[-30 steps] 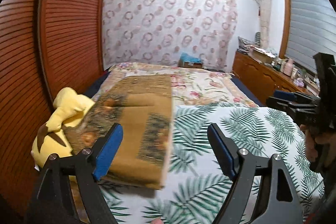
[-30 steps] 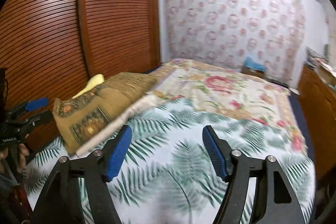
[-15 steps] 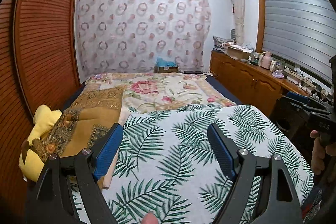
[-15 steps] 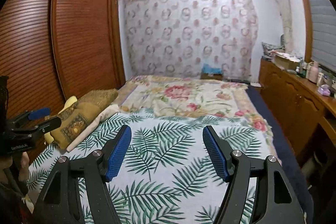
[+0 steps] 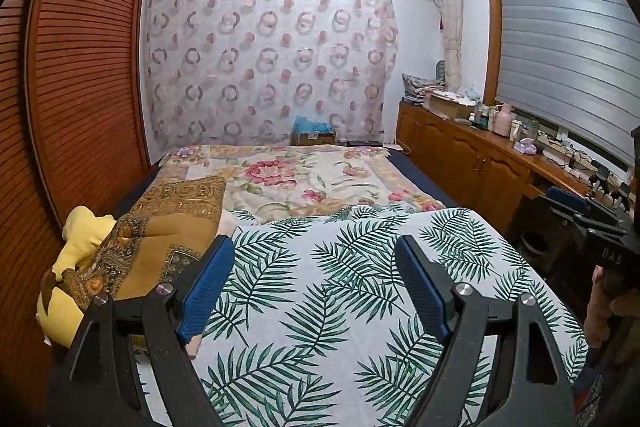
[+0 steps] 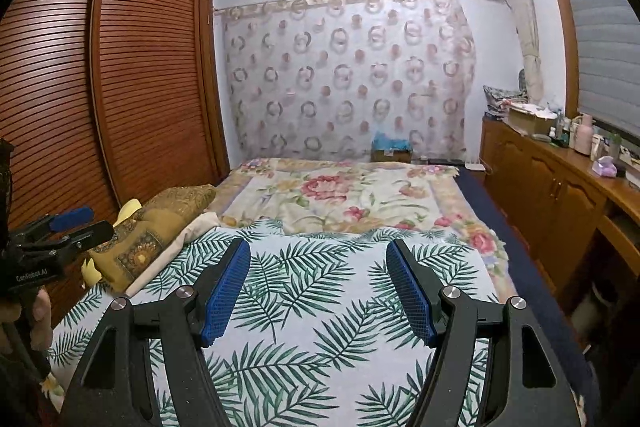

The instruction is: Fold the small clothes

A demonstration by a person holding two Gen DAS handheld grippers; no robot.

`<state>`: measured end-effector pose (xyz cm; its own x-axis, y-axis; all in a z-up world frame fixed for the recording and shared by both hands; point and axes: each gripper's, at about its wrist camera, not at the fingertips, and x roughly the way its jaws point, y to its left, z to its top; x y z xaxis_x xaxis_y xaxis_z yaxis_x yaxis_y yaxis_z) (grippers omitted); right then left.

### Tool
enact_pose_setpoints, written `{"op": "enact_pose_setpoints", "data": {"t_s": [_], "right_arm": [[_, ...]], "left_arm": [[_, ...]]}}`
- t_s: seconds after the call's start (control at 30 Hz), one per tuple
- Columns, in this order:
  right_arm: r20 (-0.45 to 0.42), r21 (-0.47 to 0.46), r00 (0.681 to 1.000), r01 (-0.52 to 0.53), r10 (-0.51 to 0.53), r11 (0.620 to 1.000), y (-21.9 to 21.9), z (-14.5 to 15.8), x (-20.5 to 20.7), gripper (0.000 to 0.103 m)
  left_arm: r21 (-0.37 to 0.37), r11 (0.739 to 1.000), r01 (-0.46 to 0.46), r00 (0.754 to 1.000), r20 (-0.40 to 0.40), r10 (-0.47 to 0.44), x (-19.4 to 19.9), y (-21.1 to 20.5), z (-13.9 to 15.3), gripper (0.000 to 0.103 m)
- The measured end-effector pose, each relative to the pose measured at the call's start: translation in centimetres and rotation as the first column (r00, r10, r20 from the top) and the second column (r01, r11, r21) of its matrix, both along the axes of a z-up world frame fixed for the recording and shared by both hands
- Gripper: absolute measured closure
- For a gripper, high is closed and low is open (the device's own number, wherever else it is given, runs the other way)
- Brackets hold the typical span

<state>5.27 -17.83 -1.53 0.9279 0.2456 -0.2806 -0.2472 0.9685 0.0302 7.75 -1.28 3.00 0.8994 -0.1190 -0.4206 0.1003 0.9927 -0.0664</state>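
Observation:
My left gripper (image 5: pixel 316 255) hangs open over the palm-leaf sheet (image 5: pixel 320 299), with nothing between its blue pads. My right gripper (image 6: pixel 318 251) is open too, above the same sheet (image 6: pixel 320 307) and also empty. Each gripper shows in the other's view: the right one (image 5: pixel 576 211) at the right edge, held in a hand, and the left one (image 6: pixel 68 223) at the left edge. I can make out no small garment in either view.
A brown patterned pillow (image 5: pixel 160 227) and a yellow plush toy (image 5: pixel 76 251) lie at the bed's left side, against slatted wooden doors (image 5: pixel 80 87). A floral blanket (image 5: pixel 296 179) covers the far half. A wooden cabinet (image 5: pixel 480 163) with clutter runs along the right.
Both views have swung right, away from the brown pillow, and now take in the whole bed. Both grippers stay open and empty.

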Motion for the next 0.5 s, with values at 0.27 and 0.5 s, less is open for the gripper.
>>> {"op": "enact_pose_setpoints", "data": {"t_s": [0.27,0.5], "right_arm": [[-0.007,0.002,1.000,0.008,-0.008,1.000,-0.7,0.7,0.4,0.031],[-0.003,-0.002,1.000,0.008,-0.008,1.000,-1.1,0.7,0.3,0.031]], "left_arm": [[0.001,1.000,-0.001,1.000,-0.001,0.001,0.0,0.0,0.0,0.020],[0.000,1.000,-0.002,1.000,-0.001,0.002,0.0,0.0,-0.1,0.020]]}}
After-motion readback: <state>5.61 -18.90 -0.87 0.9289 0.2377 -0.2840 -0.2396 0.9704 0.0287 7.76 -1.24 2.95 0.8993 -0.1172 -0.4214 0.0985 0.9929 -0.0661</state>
